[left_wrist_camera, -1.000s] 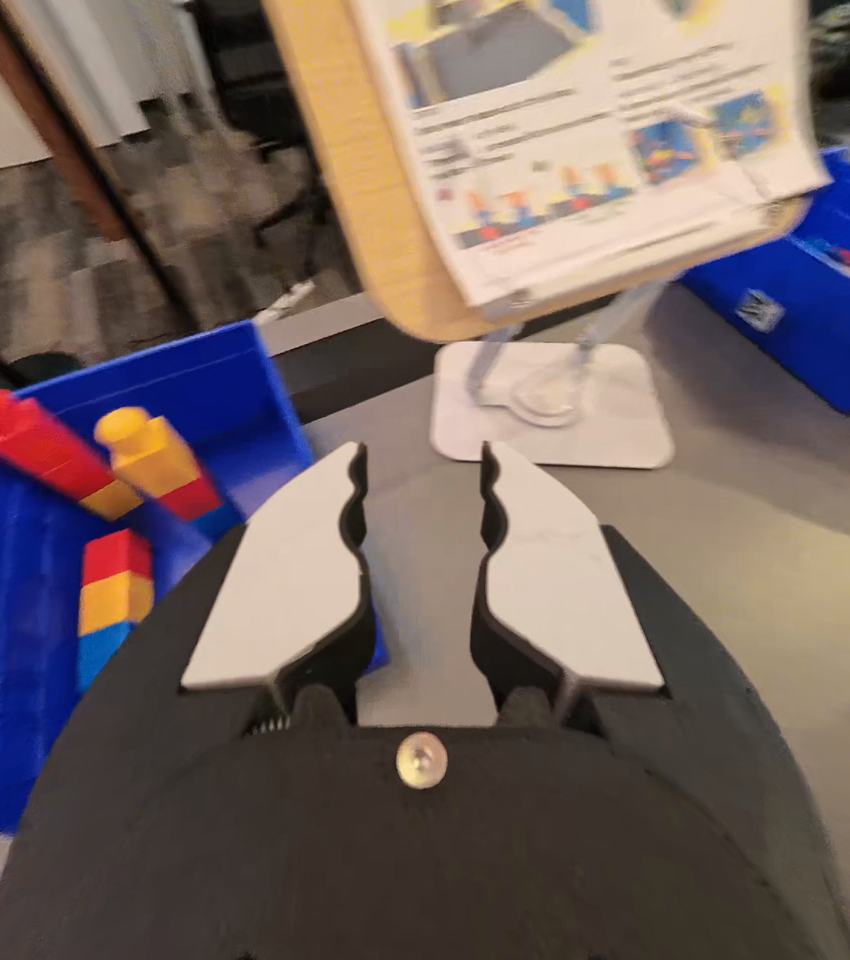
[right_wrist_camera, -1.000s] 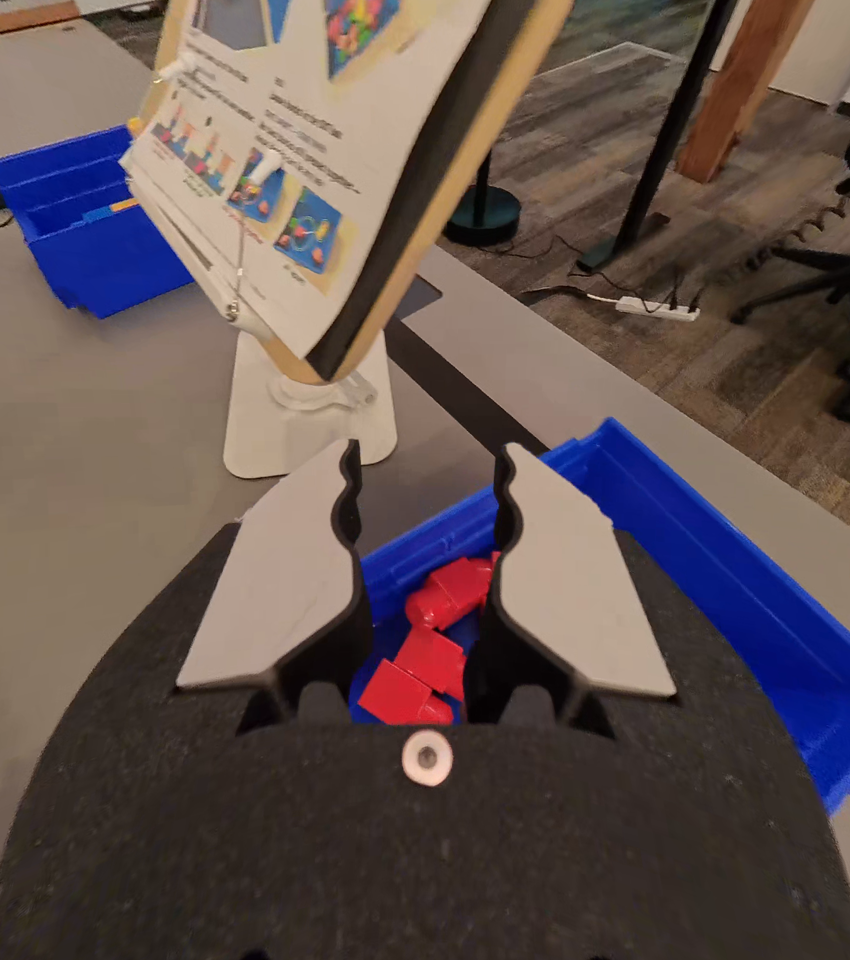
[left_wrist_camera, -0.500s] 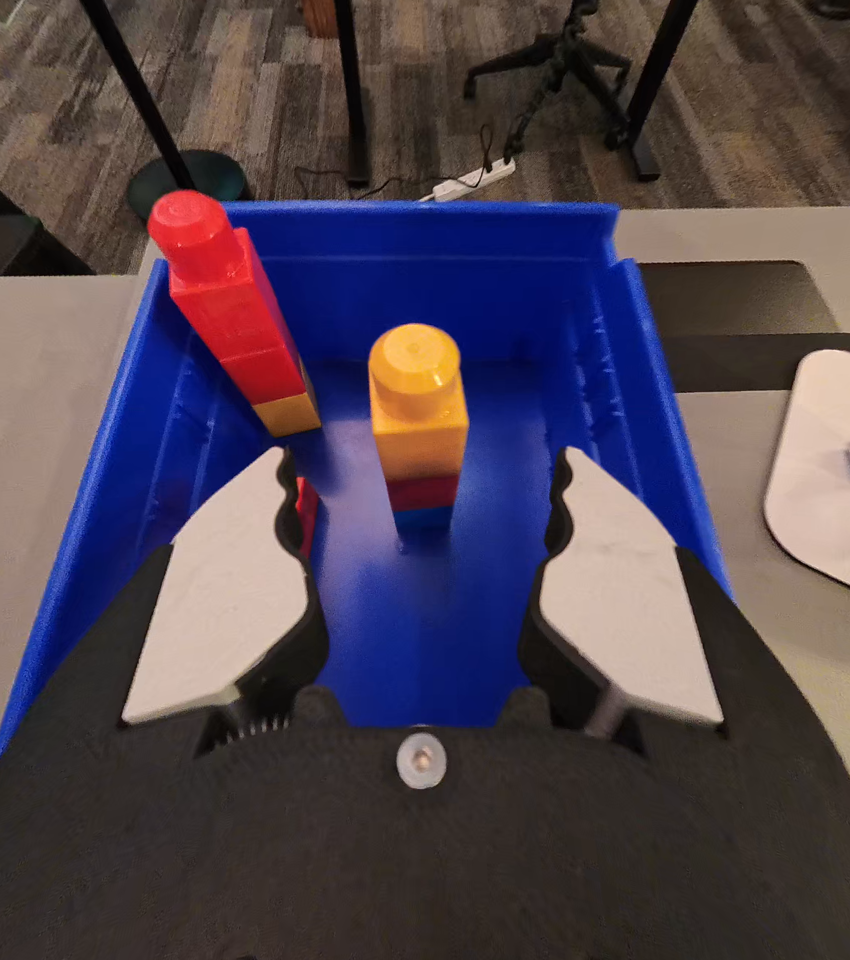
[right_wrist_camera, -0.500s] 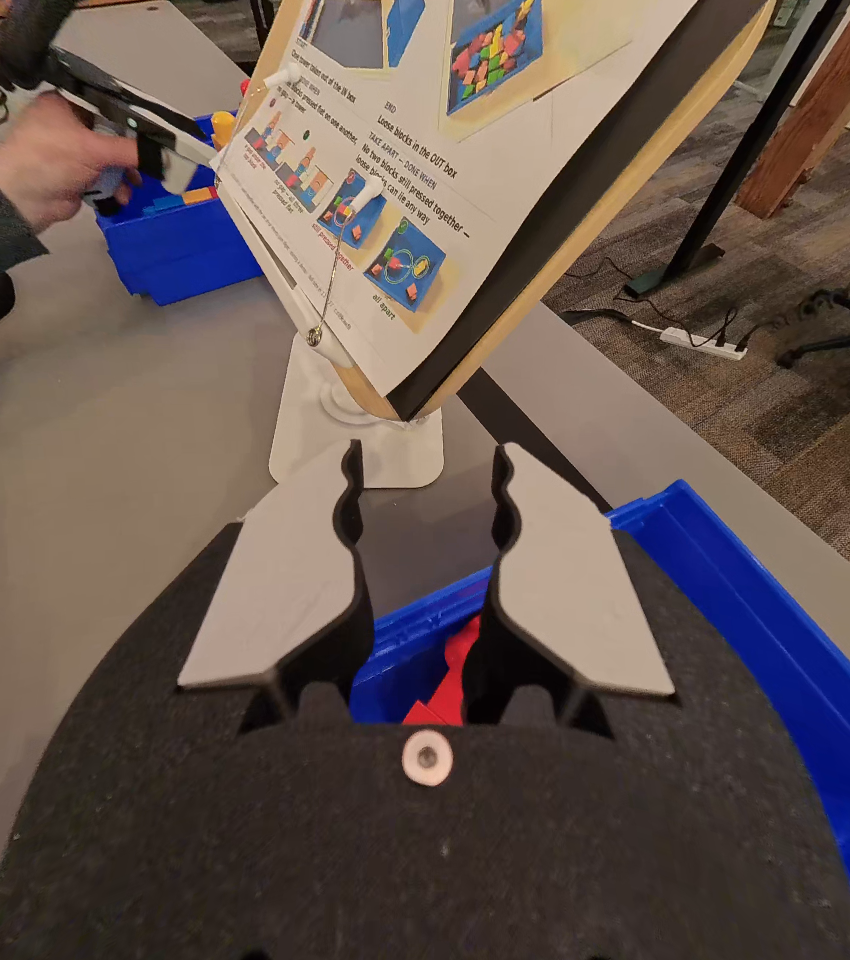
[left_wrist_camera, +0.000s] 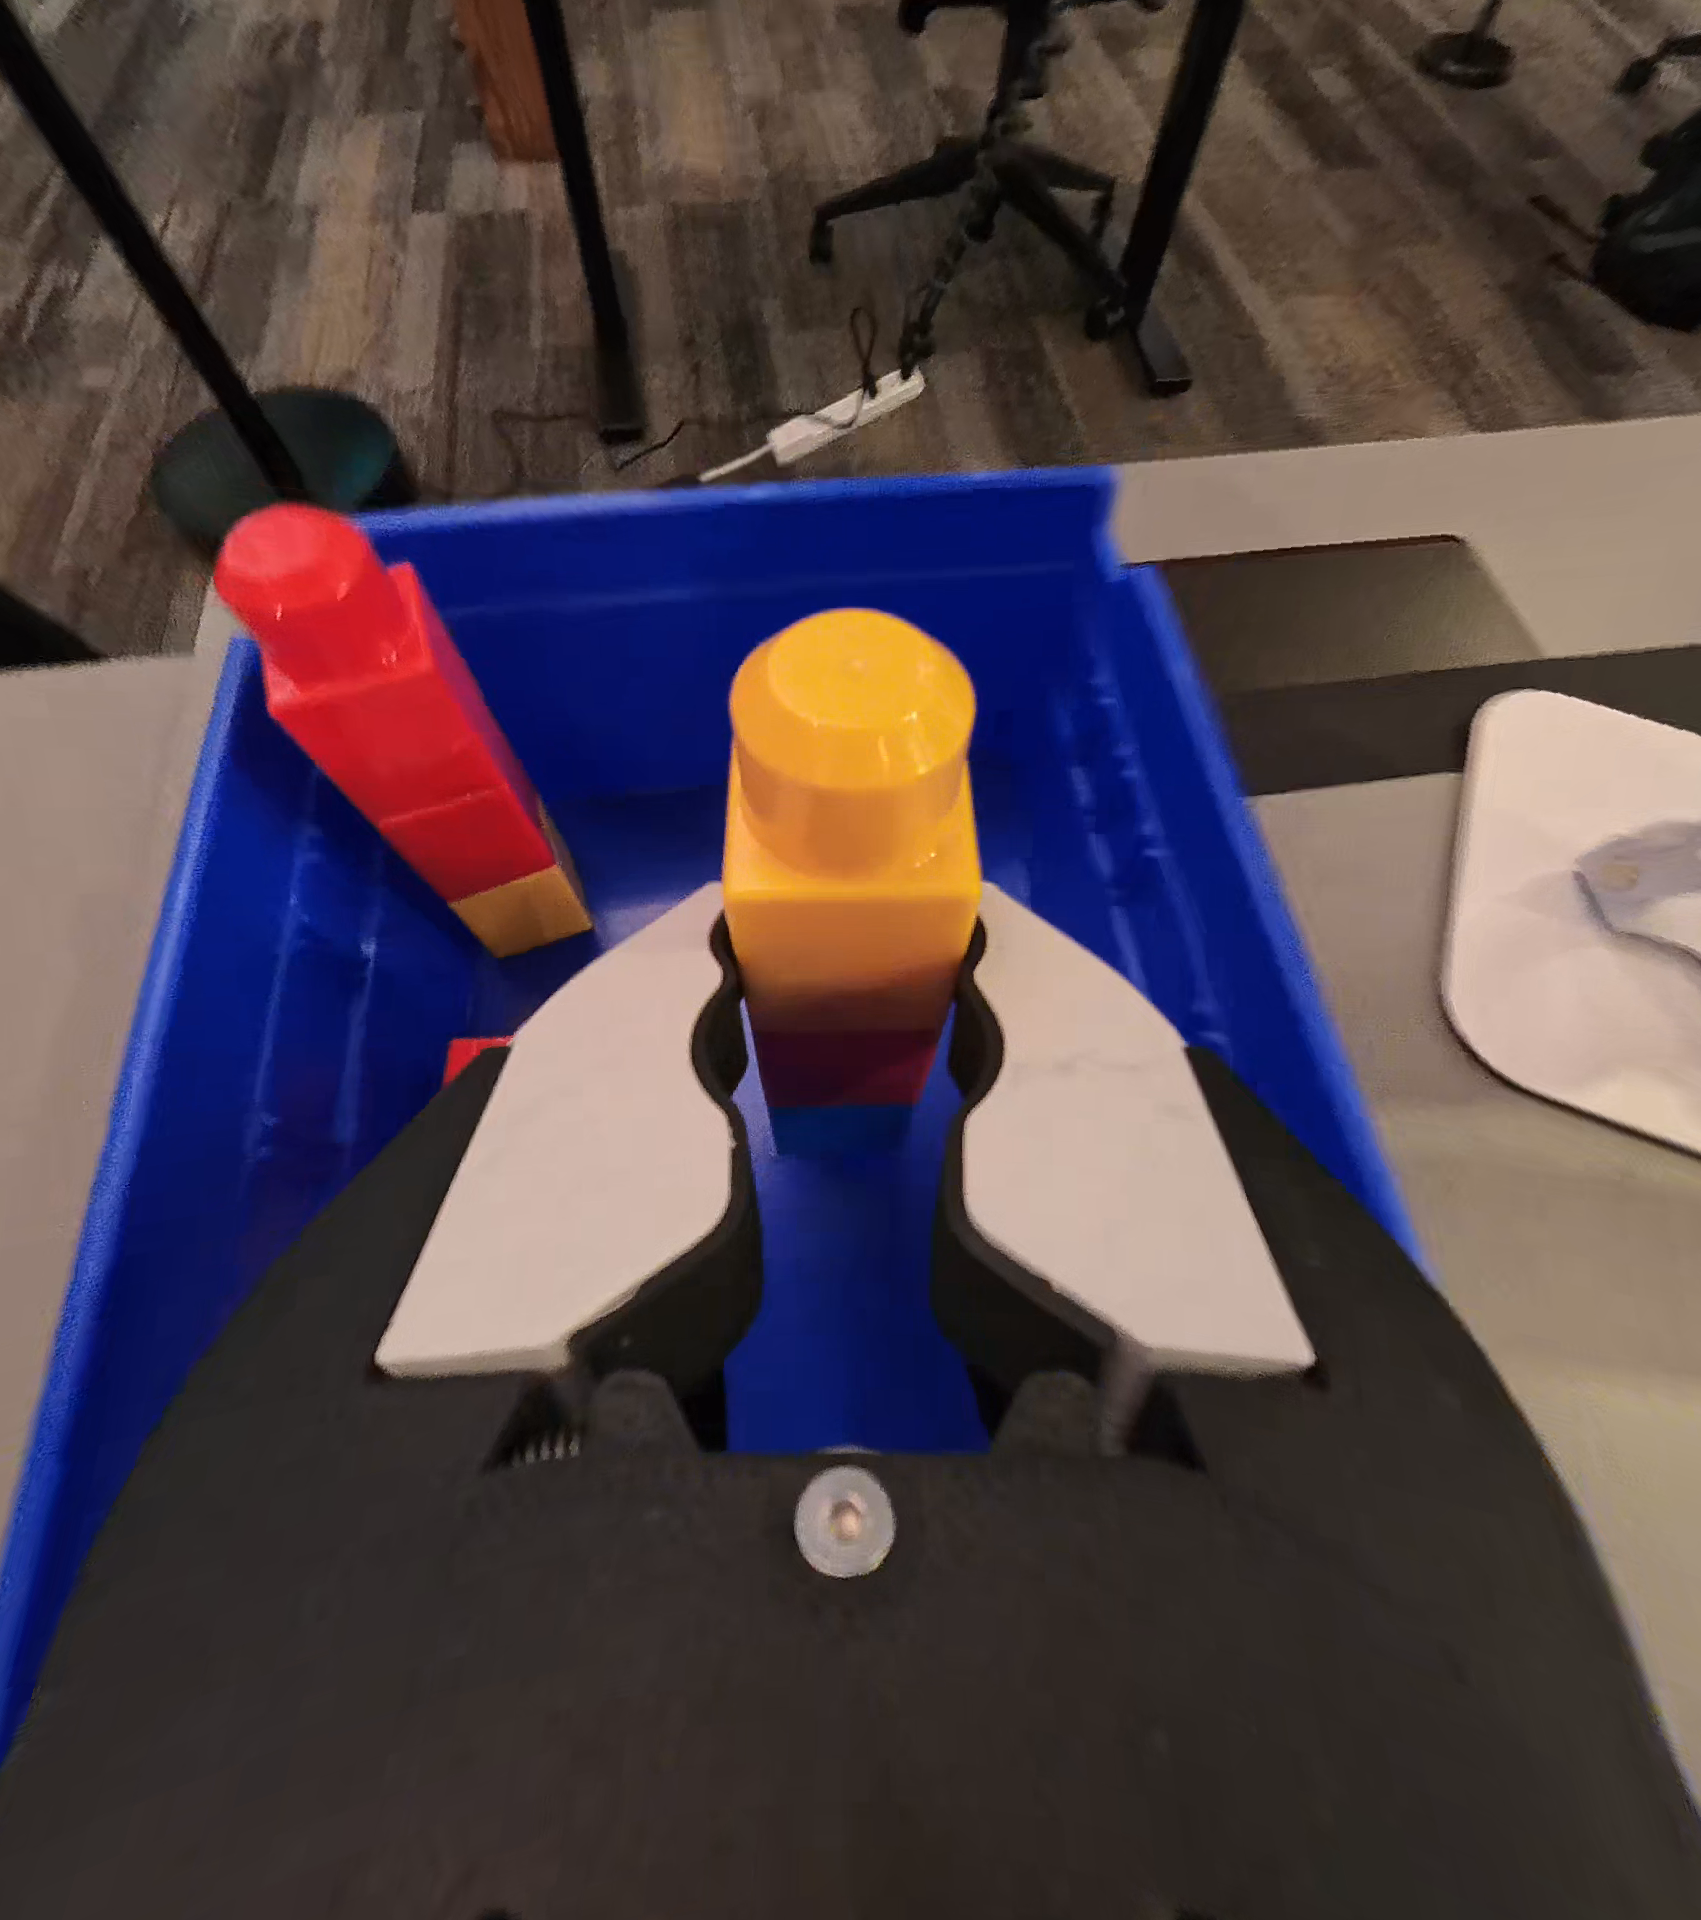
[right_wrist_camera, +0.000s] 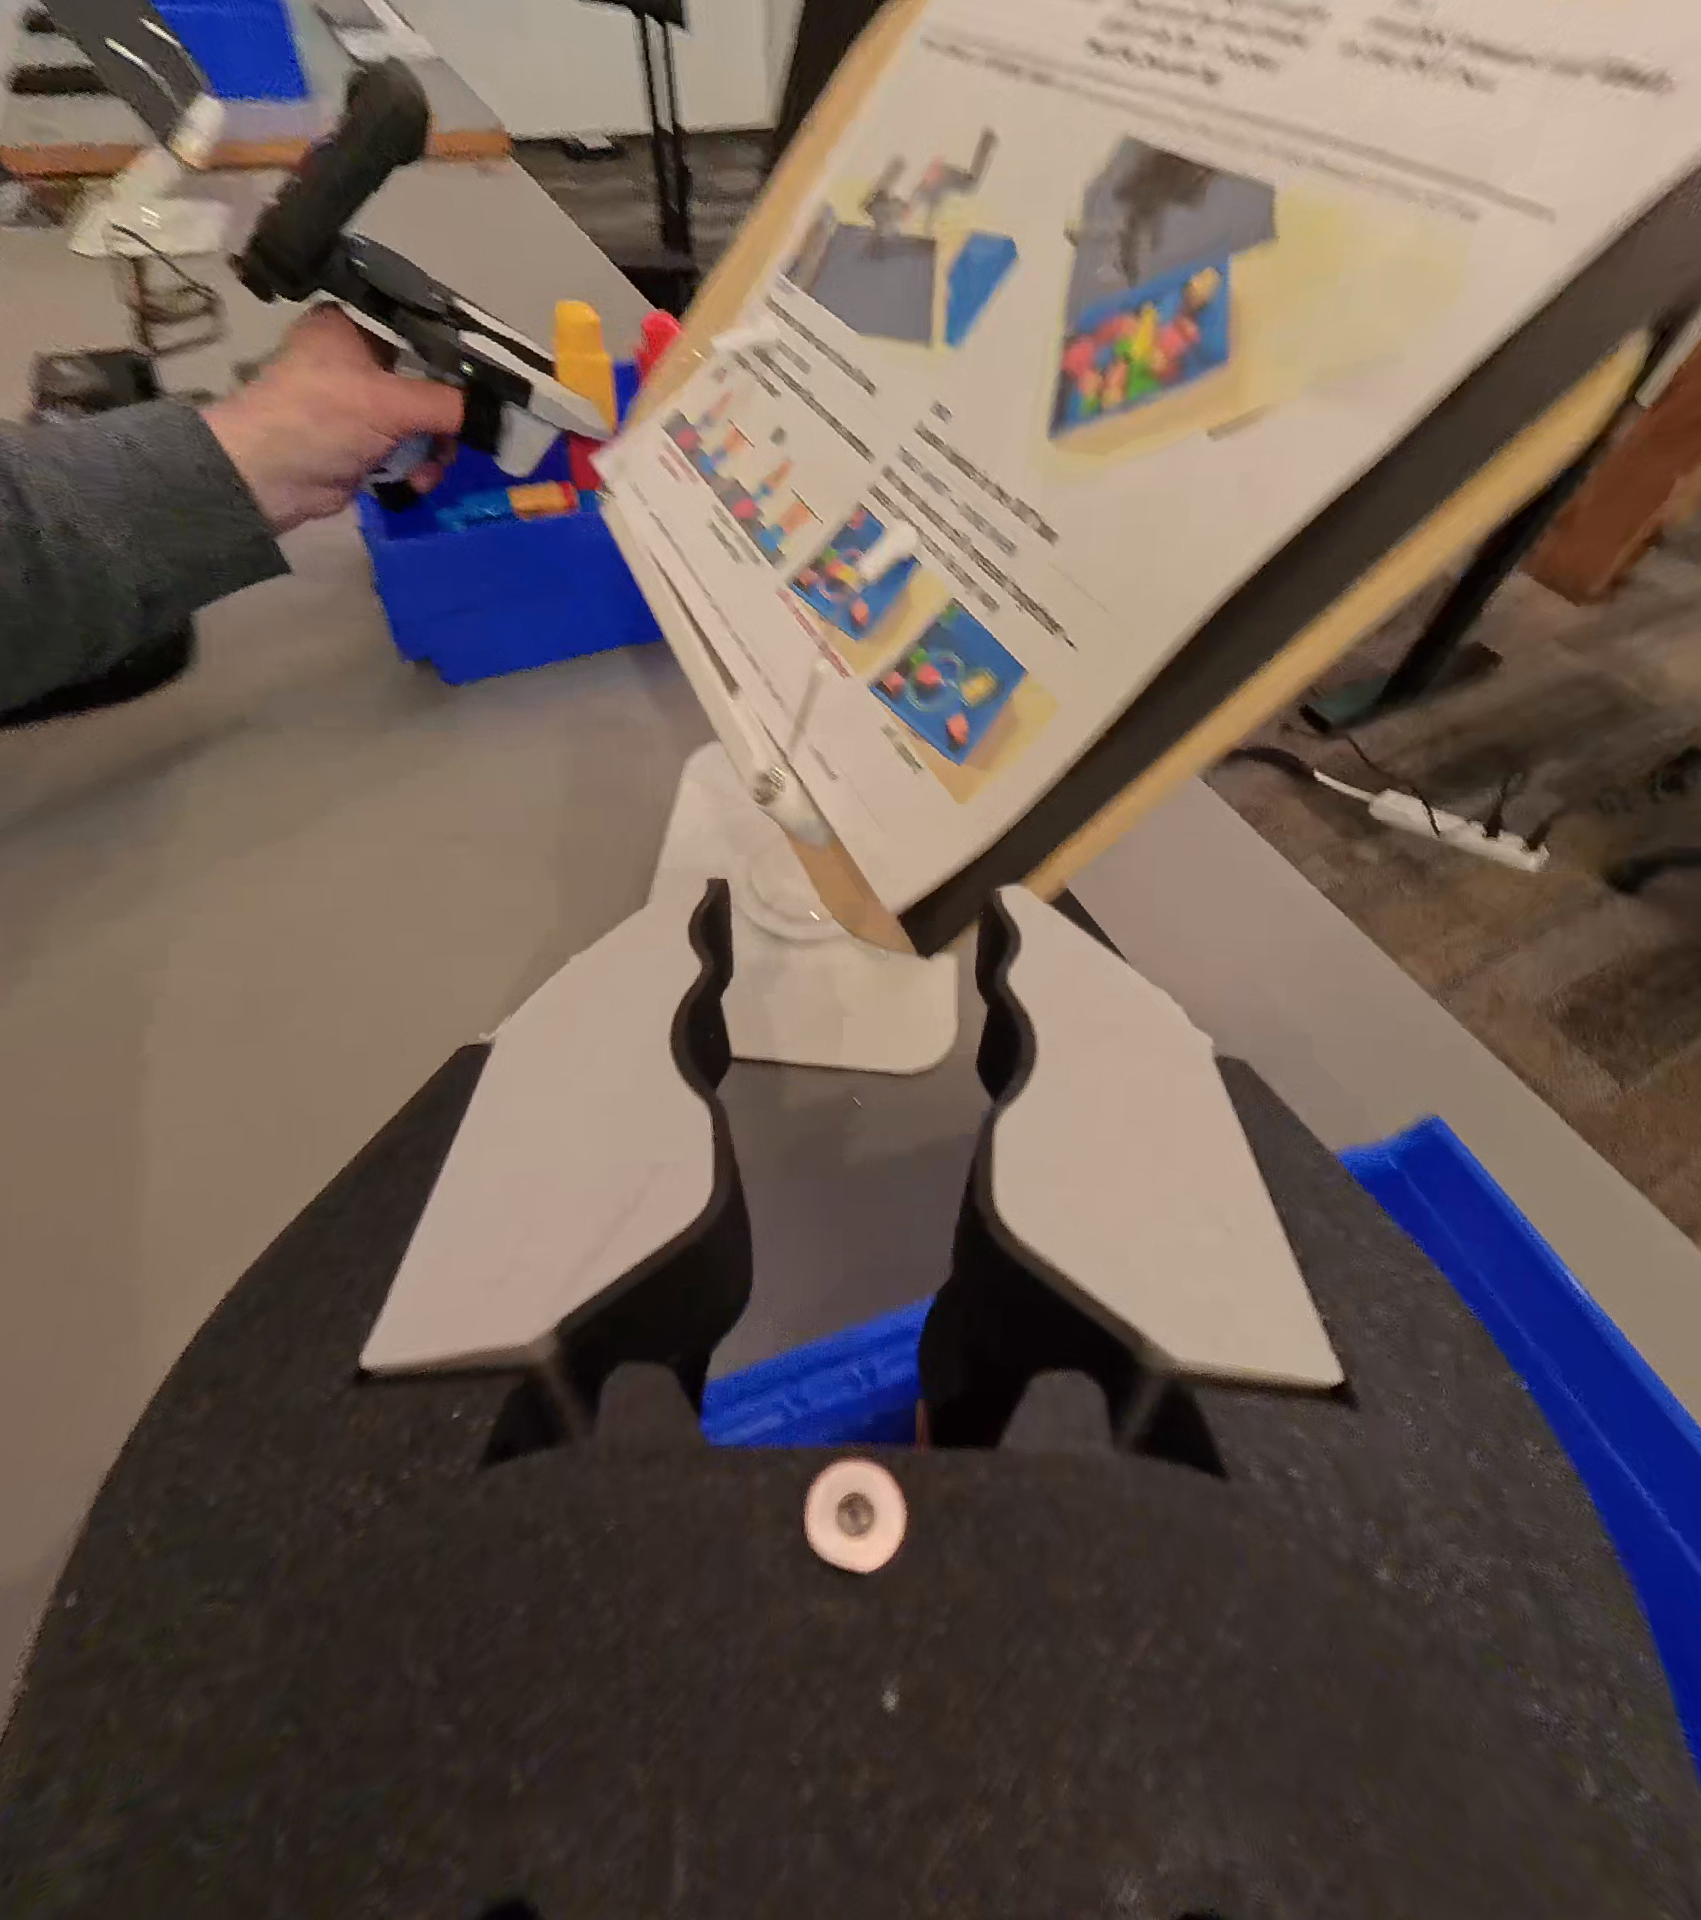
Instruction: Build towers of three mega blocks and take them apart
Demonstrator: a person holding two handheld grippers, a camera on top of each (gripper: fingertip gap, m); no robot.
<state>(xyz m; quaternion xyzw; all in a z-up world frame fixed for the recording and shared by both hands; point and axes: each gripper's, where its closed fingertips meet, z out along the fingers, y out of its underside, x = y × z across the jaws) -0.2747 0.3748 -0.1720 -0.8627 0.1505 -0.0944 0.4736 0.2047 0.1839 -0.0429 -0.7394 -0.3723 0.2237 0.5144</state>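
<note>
A grey table (left_wrist_camera: pixel 15 935) is standing over a dark plank floor (left_wrist_camera: pixel 358 208) with chair legs behind. Only the left wrist view is showing inside the blue bin (left_wrist_camera: pixel 202 1039): a red tower (left_wrist_camera: pixel 389 717) is leaning at left, and the left gripper (left_wrist_camera: pixel 846 935) is clamping the yellow-topped tower (left_wrist_camera: pixel 851 883). From the right, a tilted instruction board (right_wrist_camera: pixel 1137 468) is partly blocking that bin. The right gripper (right_wrist_camera: pixel 851 935) is hanging parted, holding nothing, above another blue bin (right_wrist_camera: pixel 1604 1403).

- The printed sheet (right_wrist_camera: pixel 1085 416) on the tilted board, upper right of the right wrist view, carries lines of writing and small pictures, too blurred to read.
- No other writing shows anywhere.
</note>
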